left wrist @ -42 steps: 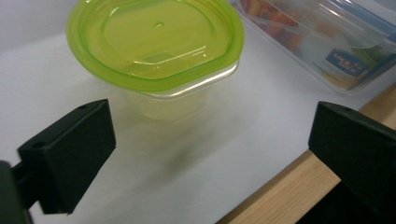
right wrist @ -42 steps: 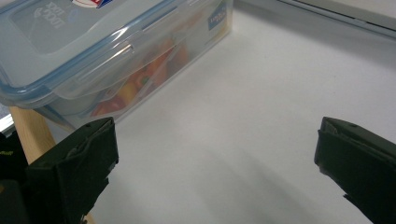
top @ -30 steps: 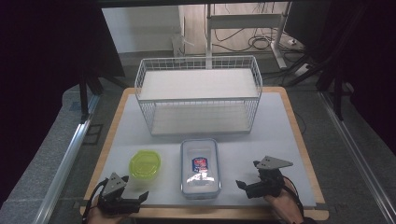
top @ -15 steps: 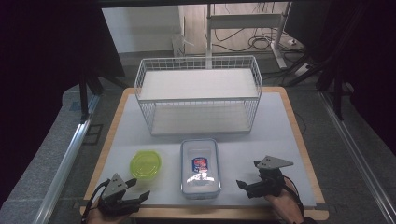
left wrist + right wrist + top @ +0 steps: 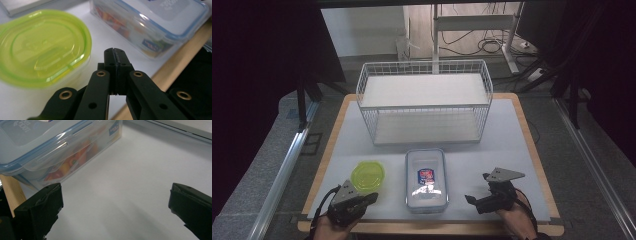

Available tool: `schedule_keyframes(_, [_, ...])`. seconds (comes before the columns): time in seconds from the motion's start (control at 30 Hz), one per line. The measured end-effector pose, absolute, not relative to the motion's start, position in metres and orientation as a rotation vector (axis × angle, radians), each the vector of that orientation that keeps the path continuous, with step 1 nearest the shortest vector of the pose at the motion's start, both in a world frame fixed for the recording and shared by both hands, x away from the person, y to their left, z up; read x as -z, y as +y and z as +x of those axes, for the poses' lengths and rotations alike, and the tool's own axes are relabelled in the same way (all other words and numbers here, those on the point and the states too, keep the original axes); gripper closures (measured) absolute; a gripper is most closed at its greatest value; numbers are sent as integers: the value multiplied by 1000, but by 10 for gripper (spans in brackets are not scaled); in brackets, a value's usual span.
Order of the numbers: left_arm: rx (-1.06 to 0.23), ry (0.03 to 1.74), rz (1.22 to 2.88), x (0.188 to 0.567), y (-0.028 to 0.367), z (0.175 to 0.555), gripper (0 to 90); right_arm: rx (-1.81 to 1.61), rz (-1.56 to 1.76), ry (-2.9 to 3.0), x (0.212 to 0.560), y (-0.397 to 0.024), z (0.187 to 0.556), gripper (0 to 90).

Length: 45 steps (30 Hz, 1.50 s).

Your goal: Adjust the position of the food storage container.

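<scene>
- The small tub (image 5: pixel 367 175) was translucent lime green, lid and all.
- The long box (image 5: pixel 426 179) was clear with a blue-rimmed lid and a red-and-blue label; orange and red showed through its wall.
- The wire basket (image 5: pixel 424 102) was white.
- The table (image 5: pixel 517 145) was pale grey-white, edged in light wood.
- Both grippers' jaws were black.
</scene>
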<state>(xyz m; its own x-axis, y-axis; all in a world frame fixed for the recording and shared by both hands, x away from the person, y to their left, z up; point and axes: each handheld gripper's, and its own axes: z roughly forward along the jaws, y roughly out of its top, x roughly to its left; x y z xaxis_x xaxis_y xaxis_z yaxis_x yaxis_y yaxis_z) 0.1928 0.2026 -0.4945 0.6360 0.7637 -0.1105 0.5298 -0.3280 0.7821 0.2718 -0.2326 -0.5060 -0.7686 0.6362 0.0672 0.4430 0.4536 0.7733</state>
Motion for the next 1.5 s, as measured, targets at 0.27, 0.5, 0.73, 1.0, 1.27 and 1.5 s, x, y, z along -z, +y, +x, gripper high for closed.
schedule_keyframes(0.27, [-374, 998, 2044, 498, 191, 211, 900, -1205, 922, 2488, 507, -232, 272, 0])
schedule_keyframes(0.5, [-375, 1020, 2067, 502, 190, 221, 900, -1206, 915, 2493, 507, -232, 272, 0])
schedule_keyframes(0.73, [-399, 1063, 2066, 504, 195, 229, 900, -1204, 912, 2500, 507, -232, 272, 0])
schedule_keyframes(1.0, [-408, 1093, 2053, 505, 207, 241, 900, -1199, 911, 2507, 507, -232, 272, 0])
schedule_keyframes(1.27, [-439, 1115, 2051, 505, 217, 257, 900, -1196, 906, 2508, 508, -232, 272, 0])
schedule_keyframes(1.5, [-448, 1147, 2033, 505, 225, 266, 900, -1195, 907, 2510, 508, -232, 272, 0])
